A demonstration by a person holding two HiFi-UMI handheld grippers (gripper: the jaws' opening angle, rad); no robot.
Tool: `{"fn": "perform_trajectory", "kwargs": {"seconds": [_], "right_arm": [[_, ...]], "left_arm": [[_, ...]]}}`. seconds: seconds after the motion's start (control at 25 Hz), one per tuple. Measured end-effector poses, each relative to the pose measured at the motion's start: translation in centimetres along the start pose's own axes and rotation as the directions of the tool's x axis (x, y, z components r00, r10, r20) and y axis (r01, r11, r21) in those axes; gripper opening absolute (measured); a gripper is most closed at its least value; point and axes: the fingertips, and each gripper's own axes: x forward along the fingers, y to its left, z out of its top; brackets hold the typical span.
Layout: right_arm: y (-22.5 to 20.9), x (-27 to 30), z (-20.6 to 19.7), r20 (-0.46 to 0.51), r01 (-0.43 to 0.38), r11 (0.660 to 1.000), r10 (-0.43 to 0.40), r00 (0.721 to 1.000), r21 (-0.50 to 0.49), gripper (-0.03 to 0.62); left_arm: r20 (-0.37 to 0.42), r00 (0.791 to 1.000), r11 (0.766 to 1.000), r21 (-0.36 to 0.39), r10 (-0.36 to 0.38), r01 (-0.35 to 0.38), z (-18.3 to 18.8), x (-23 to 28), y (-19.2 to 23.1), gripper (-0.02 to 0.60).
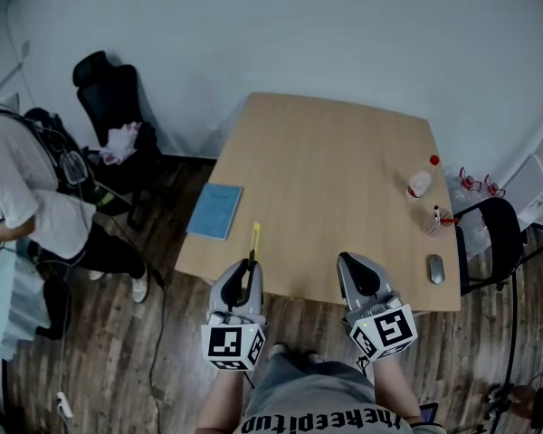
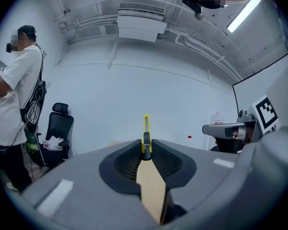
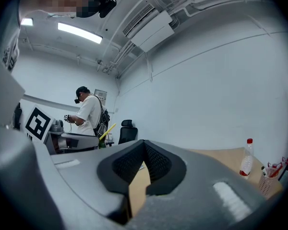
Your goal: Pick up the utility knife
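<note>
Knife point(image 2: 146, 126) clamped in left gripper point(image 2: 146, 151); right gripper point(image 3: 144, 143) closed.

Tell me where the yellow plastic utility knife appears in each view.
Head view: lower centre, the yellow plastic utility knife juts from the left gripper.
Left gripper view: centre, the knife clamped between the jaws.
Right gripper view: left of centre, the knife slants.
Shared landmark: the black office chair.

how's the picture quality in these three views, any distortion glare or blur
Head view: wide-angle, so the table edges bow; light is even, with no hard shadows. Left gripper view: fisheye with a black rim, the ceiling light is blown out, the utility knife is sharp. Right gripper view: the same fisheye rim, and the strip light glares.
</note>
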Motion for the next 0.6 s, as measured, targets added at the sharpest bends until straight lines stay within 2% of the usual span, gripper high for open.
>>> {"fn": "perform_trajectory", "kwargs": {"seconds": [0.6], "right_arm": [[-0.67,-0.13,0.28,-0.006,-0.004,1.0,0.003,1.0,-0.009,0.002]], "left_arm": [[0.033,0.999,1.0,0.011,0.008,-0.008,1.06,0.08,-0.76,0.087]]}}
